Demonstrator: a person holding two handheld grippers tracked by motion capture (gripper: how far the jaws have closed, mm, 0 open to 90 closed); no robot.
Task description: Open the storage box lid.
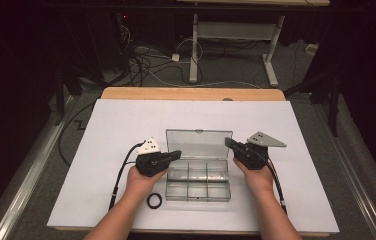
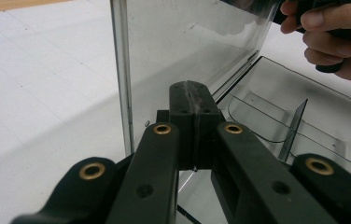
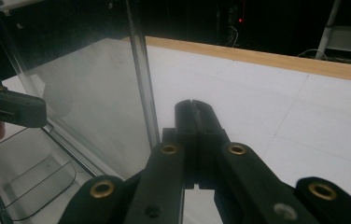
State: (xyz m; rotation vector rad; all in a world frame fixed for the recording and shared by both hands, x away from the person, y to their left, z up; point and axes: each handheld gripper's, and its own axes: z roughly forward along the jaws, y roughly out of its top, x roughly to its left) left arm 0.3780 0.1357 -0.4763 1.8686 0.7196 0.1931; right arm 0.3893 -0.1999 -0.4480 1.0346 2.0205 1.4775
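A clear plastic compartment box [image 1: 198,192] lies open on the white sheet, its lid [image 1: 198,145] standing upright behind the empty compartments. My left gripper [image 1: 178,154] is shut and empty, its tip at the box's left side near the lid's lower corner. In the left gripper view the closed jaws [image 2: 193,95] sit just in front of the lid [image 2: 187,46], beside its edge. My right gripper [image 1: 228,143] is also shut and empty, its tip at the lid's right edge. Its closed jaws [image 3: 195,109] lie right beside that edge of the lid [image 3: 85,102]. I cannot tell whether either tip touches the lid.
A black ring [image 1: 154,201] lies on the sheet left of the box's front corner. The white sheet [image 1: 126,120] covers a wooden table [image 1: 191,93]. Floor cables and a desk frame [image 1: 236,35] lie beyond the table's far edge.
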